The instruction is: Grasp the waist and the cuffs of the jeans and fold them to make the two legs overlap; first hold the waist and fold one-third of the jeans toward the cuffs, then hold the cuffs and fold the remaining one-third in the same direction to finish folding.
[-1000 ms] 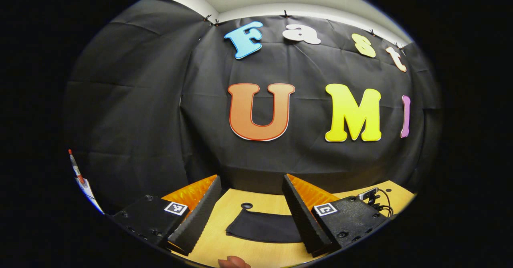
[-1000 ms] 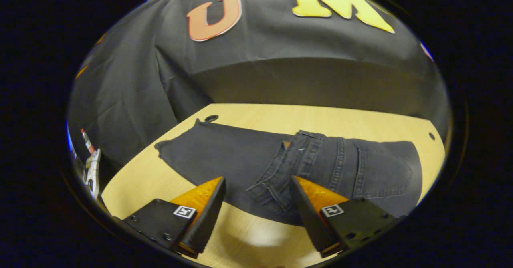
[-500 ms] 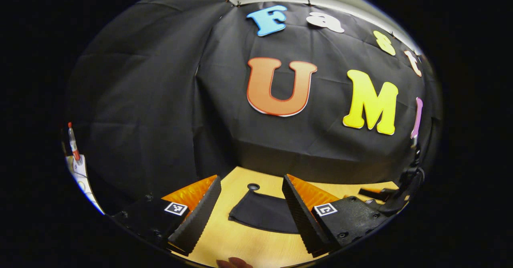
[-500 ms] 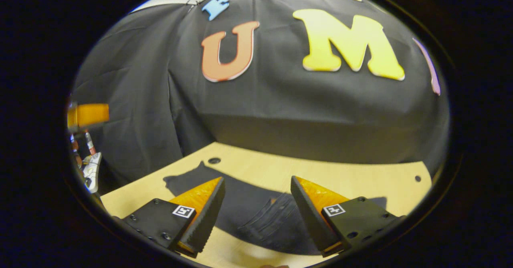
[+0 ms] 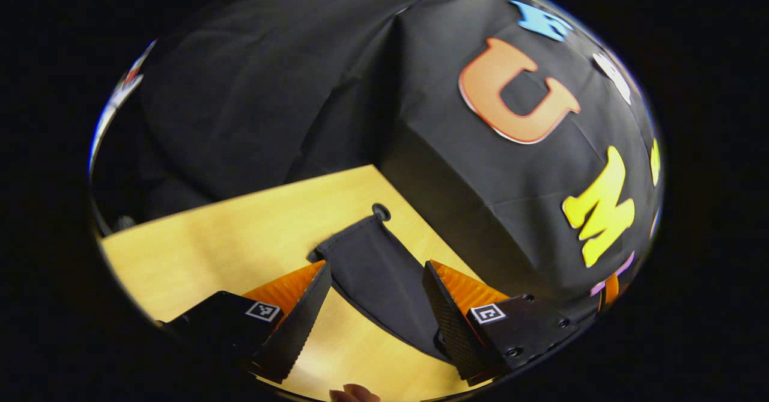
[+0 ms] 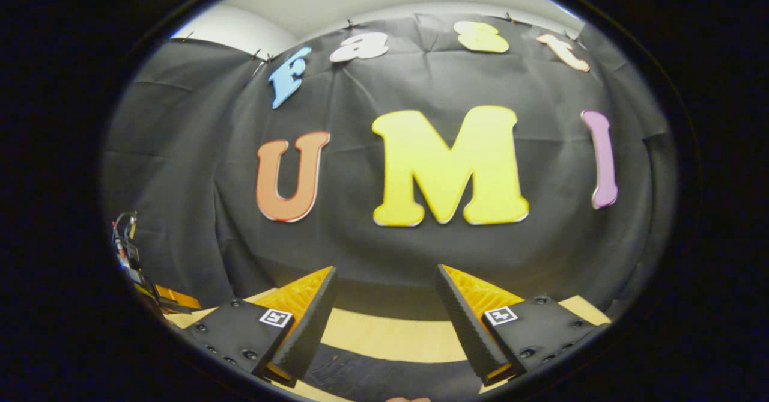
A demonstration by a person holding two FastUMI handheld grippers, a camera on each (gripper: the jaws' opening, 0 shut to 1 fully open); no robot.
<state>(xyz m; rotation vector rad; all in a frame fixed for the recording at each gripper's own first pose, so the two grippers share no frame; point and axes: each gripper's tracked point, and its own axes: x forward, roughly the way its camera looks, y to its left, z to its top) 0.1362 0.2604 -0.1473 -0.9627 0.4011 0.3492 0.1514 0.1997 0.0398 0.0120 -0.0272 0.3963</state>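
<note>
- Dark denim jeans point(image 5: 375, 276) lay flat on the wooden tabletop point(image 5: 240, 234), and the cuff end of the leg reached toward the far edge.
- In the left gripper view, the cuff stopped just beside a small round hole point(image 5: 381, 213) in the tabletop, close to the black cloth wall point(image 5: 270, 89).
- The left gripper point(image 5: 375, 315) hung over that leg with its two fingers spread wide. Nothing was held between them, and I judged they were not yet touching the cloth.
- The leg ran between the two fingers, so the left gripper looked lined up with the cuff end.
- The right gripper point(image 6: 384, 321) was wide apart too, and it held nothing.
- In the right gripper view, a strip of the jeans point(image 6: 372, 378) showed low down, near the fingers, with bare tabletop point(image 6: 390, 339) past it.
- The right gripper pointed mostly at the black cloth wall, not down at the jeans.
- From where the right gripper was, I could not tell which part of the jeans lay under it.
- The cuff end looked like one flat leg shape, so I guessed the two legs were already stacked. I could not be sure.
- The cuff end was still stretched out flat, so the cuff fold was not done.
- I could not tell if the waist fold was done, since the waist was hidden.
- Grabbing the cuffs and folding them over was still left to do.
</note>
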